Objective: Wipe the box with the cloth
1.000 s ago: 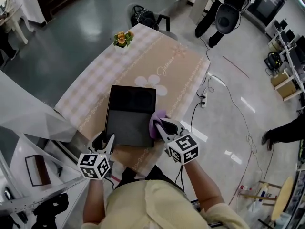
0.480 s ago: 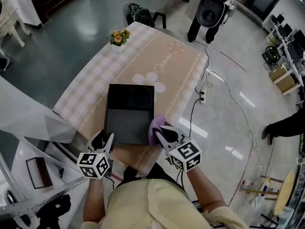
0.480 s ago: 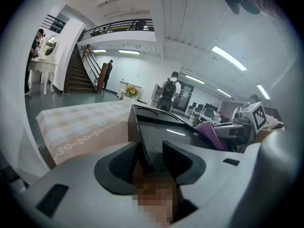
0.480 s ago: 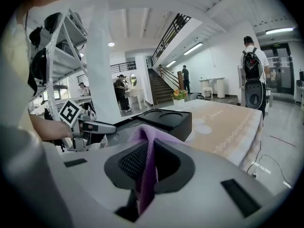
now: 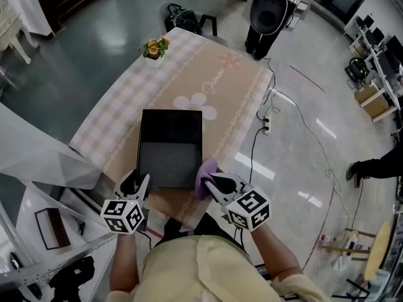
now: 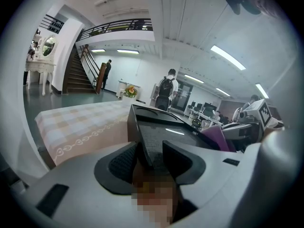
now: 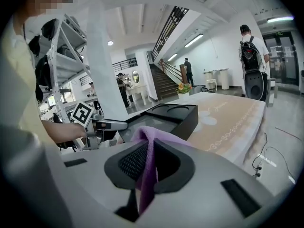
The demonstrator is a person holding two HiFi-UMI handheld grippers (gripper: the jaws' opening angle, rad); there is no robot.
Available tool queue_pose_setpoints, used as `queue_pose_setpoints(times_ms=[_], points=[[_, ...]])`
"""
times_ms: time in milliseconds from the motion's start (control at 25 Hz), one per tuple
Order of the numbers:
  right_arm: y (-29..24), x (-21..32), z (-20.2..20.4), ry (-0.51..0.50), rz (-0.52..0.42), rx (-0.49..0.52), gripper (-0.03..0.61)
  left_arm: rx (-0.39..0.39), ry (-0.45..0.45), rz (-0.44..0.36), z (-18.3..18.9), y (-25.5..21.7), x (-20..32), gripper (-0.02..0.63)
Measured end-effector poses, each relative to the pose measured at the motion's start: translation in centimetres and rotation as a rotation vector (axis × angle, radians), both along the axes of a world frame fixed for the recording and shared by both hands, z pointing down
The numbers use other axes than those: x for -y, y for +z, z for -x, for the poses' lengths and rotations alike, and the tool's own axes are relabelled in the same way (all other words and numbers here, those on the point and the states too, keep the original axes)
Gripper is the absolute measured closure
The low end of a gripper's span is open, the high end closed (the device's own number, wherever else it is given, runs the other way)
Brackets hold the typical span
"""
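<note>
A black open box [image 5: 170, 145] lies on the near end of the table [image 5: 220, 80], which wears a beige and checked cloth. My left gripper [image 5: 136, 185] is at the box's near left corner. In the left gripper view the box's wall [image 6: 142, 144] stands between the pads of the left gripper [image 6: 148, 150], which is shut on it. My right gripper [image 5: 212, 181] is shut on a purple cloth [image 5: 205, 170] that rests against the box's near right corner. In the right gripper view the cloth [image 7: 145, 139] hangs from between the pads, with the box [image 7: 168, 115] just ahead.
A small pot of flowers [image 5: 152, 48] stands at the table's far corner. On the floor to the right lie a power strip [image 5: 266, 128] and cables. A white shelf frame [image 5: 44, 225] stands at my near left. A person with a backpack [image 7: 249, 56] stands beyond the table.
My right gripper has drawn the purple cloth along the box's right side toward its near corner. The left gripper and the box have stayed put.
</note>
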State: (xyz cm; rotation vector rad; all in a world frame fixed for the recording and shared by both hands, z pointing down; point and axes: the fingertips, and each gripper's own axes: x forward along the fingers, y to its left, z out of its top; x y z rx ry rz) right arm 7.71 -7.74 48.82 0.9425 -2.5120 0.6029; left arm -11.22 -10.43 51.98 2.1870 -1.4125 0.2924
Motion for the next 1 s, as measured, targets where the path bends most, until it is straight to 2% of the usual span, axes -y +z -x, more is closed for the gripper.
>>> queue_pose_setpoints(times_ms=[320, 480, 1000], points=[[-0.9, -2.0, 0.3, -0.063, 0.049, -0.003, 0.531, 0.018, 0.008, 0.003, 0.1, -0.1, -0.2, 0.439], [-1.9, -2.7, 0.4, -0.092, 0.045, -0.011, 0.531, 0.019, -0.007, -0.009, 0.6, -0.7, -0.2, 0.439], [-7.1, -2.8, 1.7, -0.151, -0.055, 0.039, 0.531, -0.003, 0.013, -0.16, 0.2, -8.1, -0.3, 0.445]])
